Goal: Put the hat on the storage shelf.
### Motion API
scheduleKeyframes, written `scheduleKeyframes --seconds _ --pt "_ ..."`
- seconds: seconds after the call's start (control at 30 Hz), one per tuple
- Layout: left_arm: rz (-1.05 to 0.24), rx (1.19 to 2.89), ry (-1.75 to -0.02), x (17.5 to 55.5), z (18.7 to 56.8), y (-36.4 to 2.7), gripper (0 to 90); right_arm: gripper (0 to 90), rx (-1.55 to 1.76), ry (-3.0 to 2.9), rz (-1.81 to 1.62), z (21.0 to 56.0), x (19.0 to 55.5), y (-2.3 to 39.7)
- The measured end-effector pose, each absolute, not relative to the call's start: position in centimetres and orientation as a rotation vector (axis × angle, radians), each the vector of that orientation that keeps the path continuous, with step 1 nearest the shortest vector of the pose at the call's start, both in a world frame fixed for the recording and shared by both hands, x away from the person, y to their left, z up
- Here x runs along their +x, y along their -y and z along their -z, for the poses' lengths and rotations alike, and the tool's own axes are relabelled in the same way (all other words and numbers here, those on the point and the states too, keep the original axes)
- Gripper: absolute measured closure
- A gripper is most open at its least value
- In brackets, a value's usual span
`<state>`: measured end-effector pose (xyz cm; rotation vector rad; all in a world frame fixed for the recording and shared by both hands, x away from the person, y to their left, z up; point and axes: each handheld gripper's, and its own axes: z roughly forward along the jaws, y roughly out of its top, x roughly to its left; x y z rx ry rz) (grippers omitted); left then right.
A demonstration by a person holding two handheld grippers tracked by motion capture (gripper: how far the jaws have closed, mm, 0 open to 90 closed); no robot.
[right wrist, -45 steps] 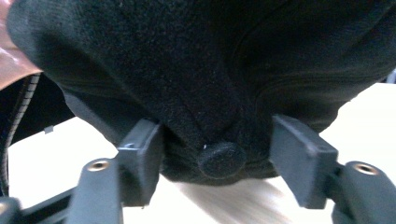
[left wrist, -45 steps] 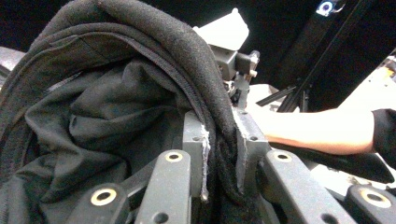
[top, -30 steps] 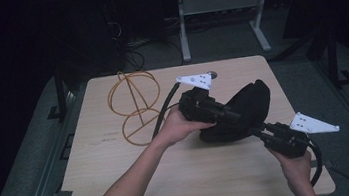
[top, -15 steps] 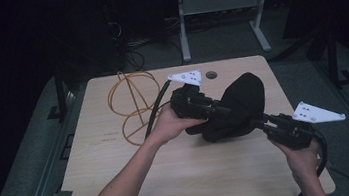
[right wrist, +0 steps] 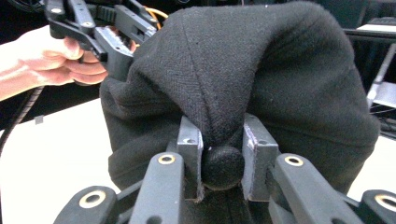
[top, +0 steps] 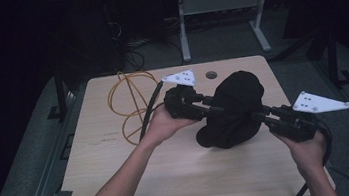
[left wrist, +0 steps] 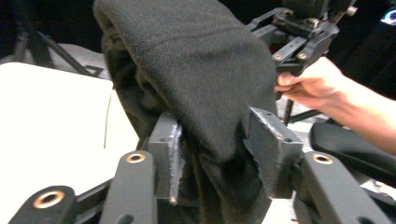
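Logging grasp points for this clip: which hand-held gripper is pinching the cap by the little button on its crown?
The right hand-held gripper: its jaws close around the round button of the black cap. The left hand-held gripper clamps a plain fold of the cap's fabric instead.

Orange cable [top: 130, 103] coiled on wooden table [top: 181, 172], far-left side.

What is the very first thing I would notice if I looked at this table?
You'd notice the black cap held up in the middle of the table, pinched from both sides. The left gripper clamps its fabric, and the right gripper squeezes the little button on its top. Next comes the yellow cable, looped at the table's far left.
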<state>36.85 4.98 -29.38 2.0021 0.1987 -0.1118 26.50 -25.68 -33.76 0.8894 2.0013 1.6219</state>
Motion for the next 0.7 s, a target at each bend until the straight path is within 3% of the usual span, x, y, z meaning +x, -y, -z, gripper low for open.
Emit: scheduleKeyframes --seconds 0.23,0.7 --pt "0.046 1.985 -0.252 36.3 29.2 -6.7 42.6 72.5 0.918 -1.983 -1.634 32.9 26.9 26.3" --pt "-0.112 2.037 -0.29 33.3 30.8 -10.9 36.3 72.5 0.935 -1.975 -1.627 31.2 28.6 27.0"
